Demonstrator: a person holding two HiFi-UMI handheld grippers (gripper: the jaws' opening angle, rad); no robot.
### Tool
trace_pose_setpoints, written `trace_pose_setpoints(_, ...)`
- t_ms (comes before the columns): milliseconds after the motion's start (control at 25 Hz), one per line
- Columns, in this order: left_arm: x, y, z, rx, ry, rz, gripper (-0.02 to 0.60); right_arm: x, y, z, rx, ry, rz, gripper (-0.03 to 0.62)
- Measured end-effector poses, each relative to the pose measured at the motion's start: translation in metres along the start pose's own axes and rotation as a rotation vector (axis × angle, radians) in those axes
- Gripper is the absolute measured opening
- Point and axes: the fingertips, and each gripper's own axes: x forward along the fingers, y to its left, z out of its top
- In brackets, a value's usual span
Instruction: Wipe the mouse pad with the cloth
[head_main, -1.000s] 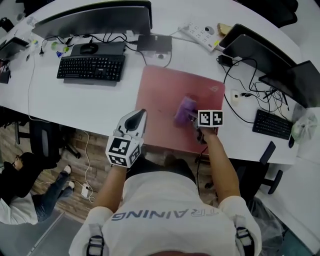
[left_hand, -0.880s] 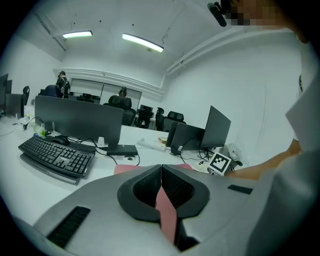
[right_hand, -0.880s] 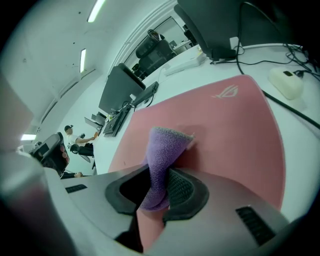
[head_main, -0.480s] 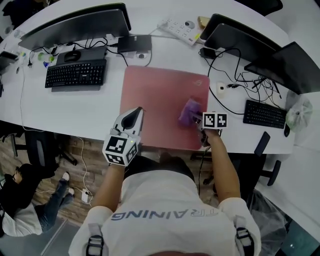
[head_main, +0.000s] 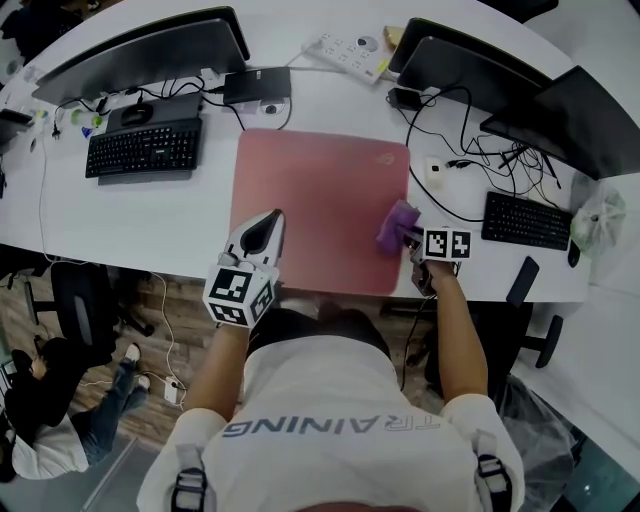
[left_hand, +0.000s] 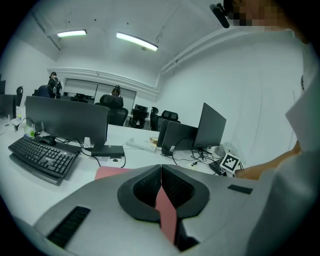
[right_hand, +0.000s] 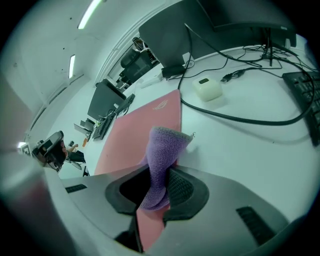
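Right gripper (head_main: 410, 238) has its jaws clamped on the purple cloth (head_main: 397, 226) — the cloth sits at the right edge of the pink mouse pad (head_main: 310, 200), just right of centre in the head view. Left gripper (head_main: 268, 222) shows over the pad's lower left part, its 2 jaws pressed together. The pad lies on a white desk (head_main: 150, 215) — black keyboard (head_main: 142, 150) at upper left.

Head view steep down, gripper views low, sharing mouse pad (head_main: 320, 200)
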Motion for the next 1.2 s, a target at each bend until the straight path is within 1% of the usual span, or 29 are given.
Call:
trace_pose_setpoints(240,-0.014,0.008,0.001,-0.007,-0.012,0.072,0.031,-0.024,-0.023,-0.006,0.011,-0.019,-0.048,0.1)
trace_pose_setpoints(320,-0.024,0.014,0.002,-0.014,-0.024,0.102,0.031,-0.033,-0.015,-0.003,-0.013,-0.051,-0.052,0.1)
trace_pose_setpoints(360,-0.031,0.018,0.002,-0.016,-0.03,0.117,0.031,-0.036,-0.005,-0.001,-0.029,-0.069,-0.041,0.1)
trace_pose_setpoints(440,-0.047,0.028,0.001,-0.022,-0.04,0.146,0.031,-0.037,0.025,0.002,-0.065,-0.099,0.006,0.1)
trace_pose_setpoints(520,-0.065,0.037,0.0,-0.032,-0.052,0.171,0.031,-0.033,0.064,0.004,-0.106,-0.112,0.064,0.1)
trace_pose_setpoints(760,-0.127,0.074,-0.007,-0.055,-0.089,0.223,0.031,0.002,0.21,-0.005,-0.229,-0.091,0.267,0.1)
trace_pose_setpoints(880,-0.16,0.094,-0.016,-0.07,-0.103,0.245,0.031,0.03,0.275,-0.02,-0.257,-0.062,0.353,0.1)
trace_pose_setpoints(1040,-0.197,0.117,-0.028,-0.084,-0.103,0.256,0.031,0.071,0.342,-0.045,-0.281,-0.002,0.413,0.1)
trace_pose_setpoints(1200,-0.225,0.132,-0.039,-0.097,-0.102,0.259,0.031,0.12,0.383,-0.073,-0.31,0.083,0.414,0.1)
